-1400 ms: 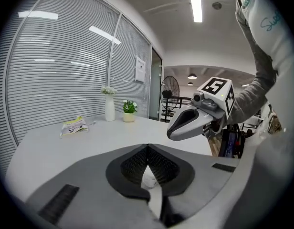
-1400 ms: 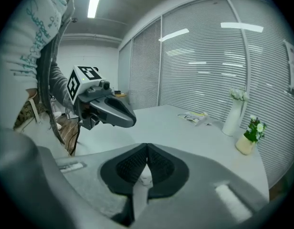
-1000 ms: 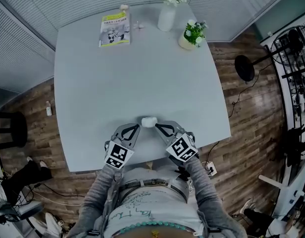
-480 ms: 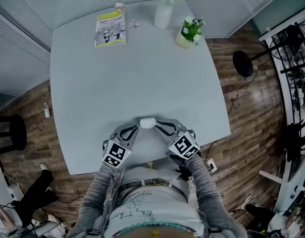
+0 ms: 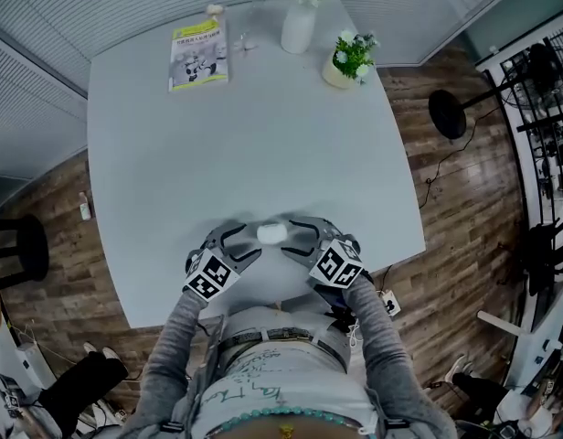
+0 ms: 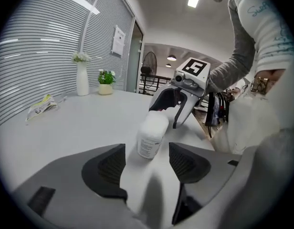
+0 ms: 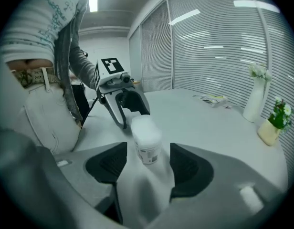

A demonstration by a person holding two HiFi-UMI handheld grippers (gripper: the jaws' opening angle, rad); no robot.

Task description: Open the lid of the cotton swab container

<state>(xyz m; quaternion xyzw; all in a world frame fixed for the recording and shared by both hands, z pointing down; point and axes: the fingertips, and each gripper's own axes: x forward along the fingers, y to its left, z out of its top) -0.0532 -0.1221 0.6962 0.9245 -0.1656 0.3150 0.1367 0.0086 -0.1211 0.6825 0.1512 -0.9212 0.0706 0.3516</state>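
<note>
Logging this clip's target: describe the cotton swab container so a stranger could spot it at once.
Start at the large pale grey table and go to its near edge, by the person's waist. There a small white round plastic container with a printed label stands alone, far from the white vase, potted plant and yellow-green booklet at the far edge.

Print on the cotton swab container's label is too blurred to read in either gripper view, and its lid seam cannot be made out. In the head view, a small pale thing beside the booklet at the bench's far edge is too small to identify. The person's body hides the middle of the near edge.
</note>
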